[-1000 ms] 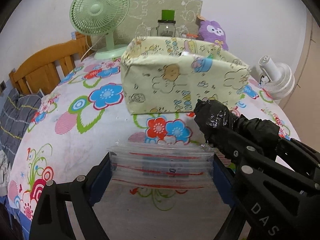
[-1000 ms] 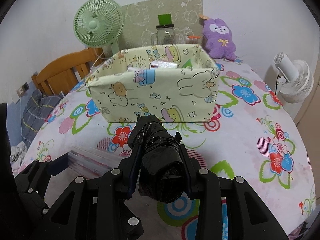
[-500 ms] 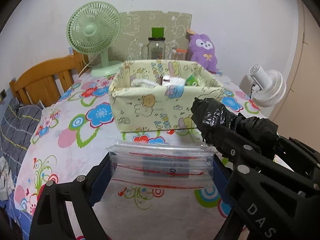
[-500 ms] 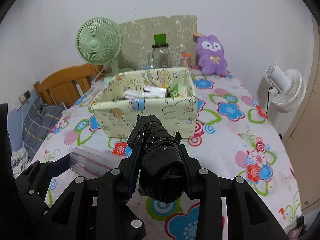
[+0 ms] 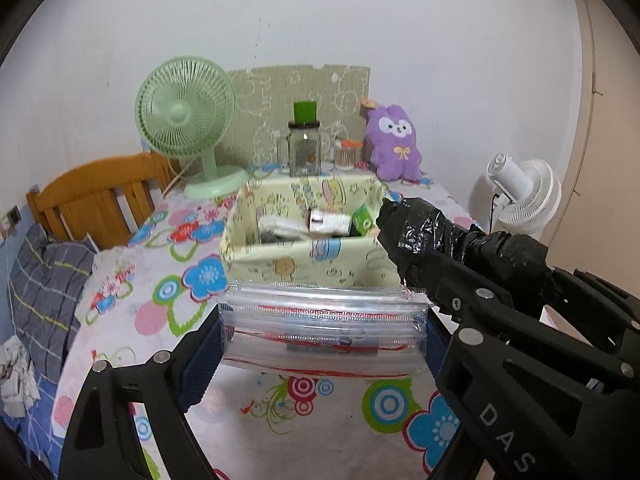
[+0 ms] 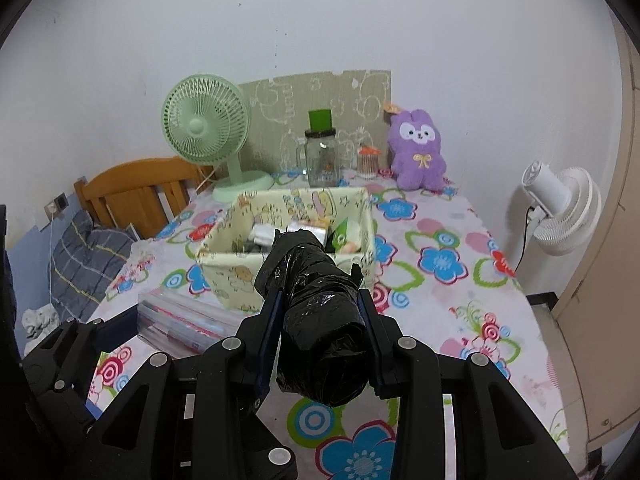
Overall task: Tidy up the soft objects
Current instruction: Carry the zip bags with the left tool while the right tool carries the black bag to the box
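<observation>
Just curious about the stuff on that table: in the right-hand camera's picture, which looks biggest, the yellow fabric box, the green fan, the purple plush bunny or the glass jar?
1. yellow fabric box
2. green fan
3. purple plush bunny
4. glass jar

The box sits nearer the camera, which flatters it.

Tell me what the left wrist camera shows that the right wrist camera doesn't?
Only the left view shows the pack of clear zip bags face on, squeezed across its width by the left tool. Only the right view shows the right tool clamping the black bag roll on both sides. Both show the yellow fabric box, green fan and purple plush.
</observation>
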Tool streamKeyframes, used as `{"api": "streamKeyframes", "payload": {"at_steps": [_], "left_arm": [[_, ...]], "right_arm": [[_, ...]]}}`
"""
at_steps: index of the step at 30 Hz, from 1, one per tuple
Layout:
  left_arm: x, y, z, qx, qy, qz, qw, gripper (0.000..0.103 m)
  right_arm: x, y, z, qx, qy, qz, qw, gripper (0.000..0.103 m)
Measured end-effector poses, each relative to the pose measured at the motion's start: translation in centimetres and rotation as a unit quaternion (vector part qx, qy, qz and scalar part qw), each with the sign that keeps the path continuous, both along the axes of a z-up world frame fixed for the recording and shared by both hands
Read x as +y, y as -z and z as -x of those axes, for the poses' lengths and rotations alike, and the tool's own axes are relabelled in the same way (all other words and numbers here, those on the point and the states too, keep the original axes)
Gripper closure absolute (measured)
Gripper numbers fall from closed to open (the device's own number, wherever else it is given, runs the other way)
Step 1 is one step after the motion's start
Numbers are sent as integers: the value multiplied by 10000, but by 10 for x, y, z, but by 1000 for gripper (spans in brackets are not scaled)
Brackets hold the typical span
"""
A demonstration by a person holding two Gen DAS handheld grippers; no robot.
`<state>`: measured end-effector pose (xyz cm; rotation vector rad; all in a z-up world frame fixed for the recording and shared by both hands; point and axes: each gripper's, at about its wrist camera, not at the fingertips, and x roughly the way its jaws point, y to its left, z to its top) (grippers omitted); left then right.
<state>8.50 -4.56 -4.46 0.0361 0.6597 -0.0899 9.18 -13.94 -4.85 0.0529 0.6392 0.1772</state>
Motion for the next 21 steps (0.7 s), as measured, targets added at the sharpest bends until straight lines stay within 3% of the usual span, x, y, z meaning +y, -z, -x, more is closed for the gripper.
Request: {"api": "streamKeyframes", "payload": {"at_steps": [21], "left_arm": [[-6, -43, -21, -462, 165, -28, 9988, 11]], "right_arm": [[-8, -47, -18, -403, -16, 39, 9992, 63]]}}
